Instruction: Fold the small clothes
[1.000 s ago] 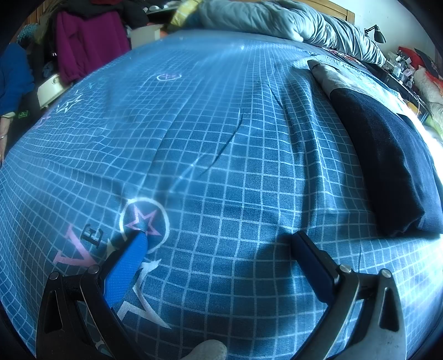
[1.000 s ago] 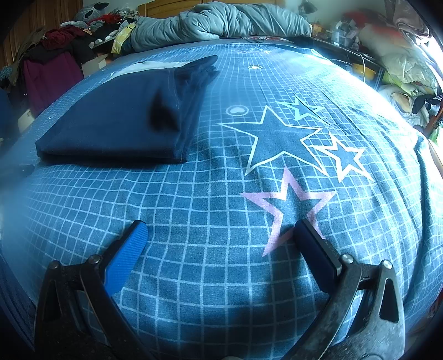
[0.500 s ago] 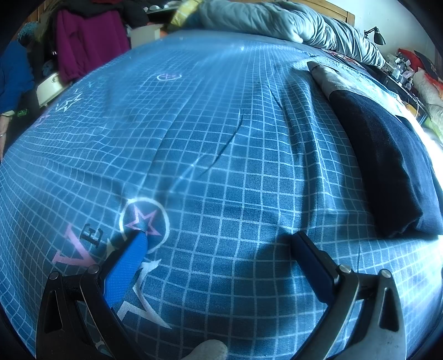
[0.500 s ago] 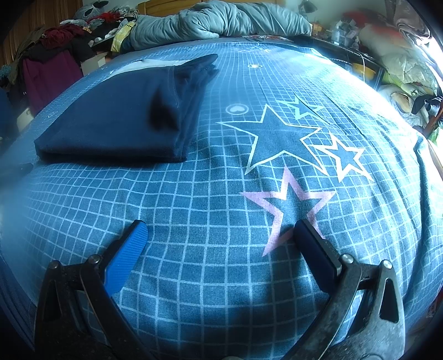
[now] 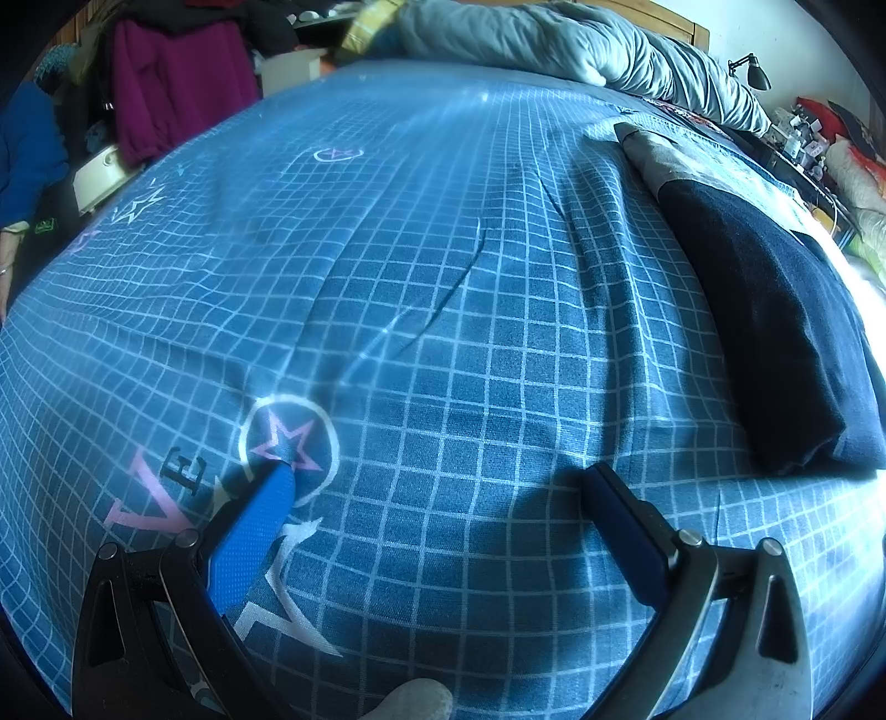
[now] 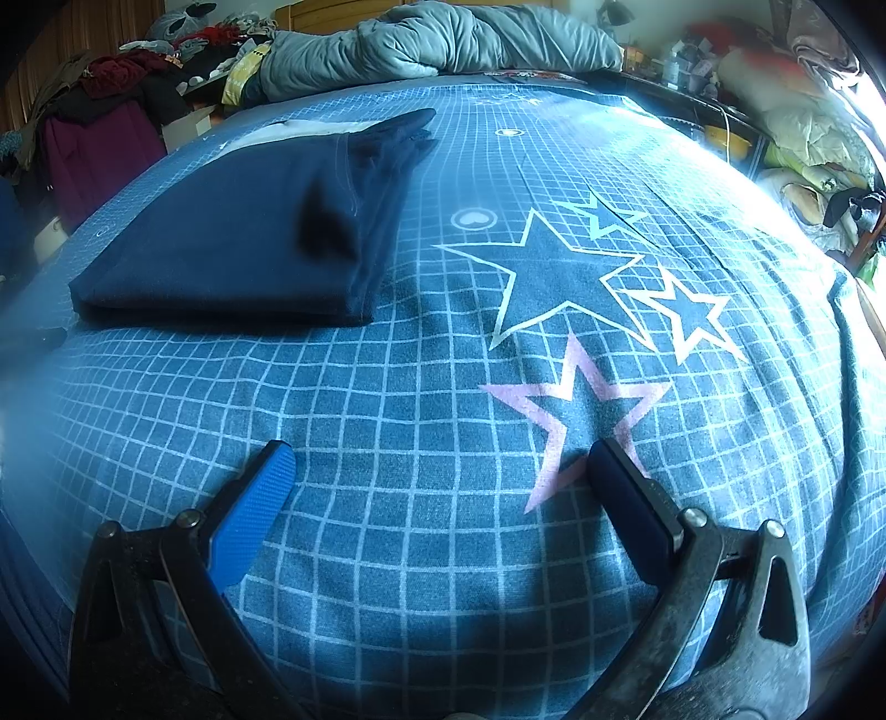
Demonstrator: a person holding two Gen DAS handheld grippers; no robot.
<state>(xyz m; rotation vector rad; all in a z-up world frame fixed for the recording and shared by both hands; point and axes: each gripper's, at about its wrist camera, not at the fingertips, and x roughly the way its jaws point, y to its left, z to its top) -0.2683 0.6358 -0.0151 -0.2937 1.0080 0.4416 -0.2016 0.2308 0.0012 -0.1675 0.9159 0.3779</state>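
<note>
A folded navy garment (image 6: 238, 243) lies flat on the blue grid-patterned bedsheet (image 6: 421, 387), at the upper left of the right wrist view. The same navy garment (image 5: 775, 332) runs along the right edge of the left wrist view, with a grey-and-white cloth (image 5: 664, 160) beyond its far end. My right gripper (image 6: 440, 459) hovers open over the sheet near a pink star, below and right of the garment, holding nothing. My left gripper (image 5: 437, 476) is open too, over bare sheet left of the garment, with nothing between its fingers.
A rumpled grey duvet (image 6: 443, 44) lies across the head of the bed. Piles of clothes (image 5: 171, 94) stand off the bed's left side, cluttered items and bags (image 6: 803, 138) off its right side. A person's blue sleeve (image 5: 27, 155) shows at far left.
Almost nothing has changed: both grippers stay open in place, and the right wrist view has shifted only very slightly.
</note>
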